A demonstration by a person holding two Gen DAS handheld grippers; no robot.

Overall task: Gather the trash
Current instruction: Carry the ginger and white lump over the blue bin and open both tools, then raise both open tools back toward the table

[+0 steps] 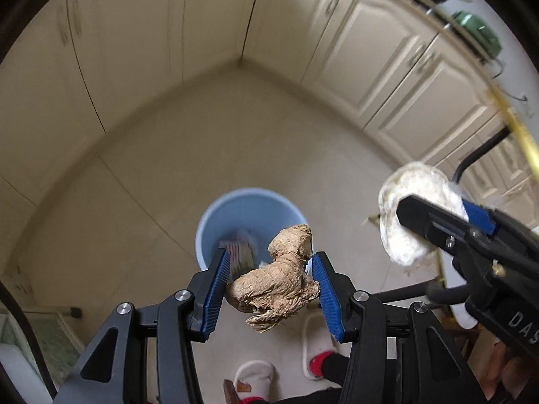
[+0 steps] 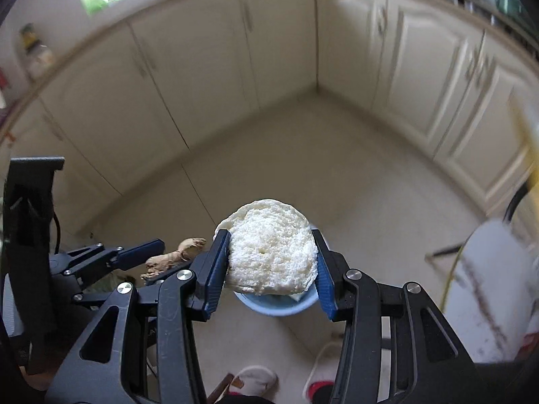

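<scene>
Ginger (image 1: 274, 284), knobbly and firm, sits pinched in the left gripper (image 1: 269, 286); the right gripper (image 2: 273, 262) squeezes soft, crumbly bread (image 2: 271, 249) above the bin (image 1: 249, 215).

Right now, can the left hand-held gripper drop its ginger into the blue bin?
Probably yes. The left hand-held gripper holds the ginger above the open blue bin on the floor, with nothing between them.
</scene>
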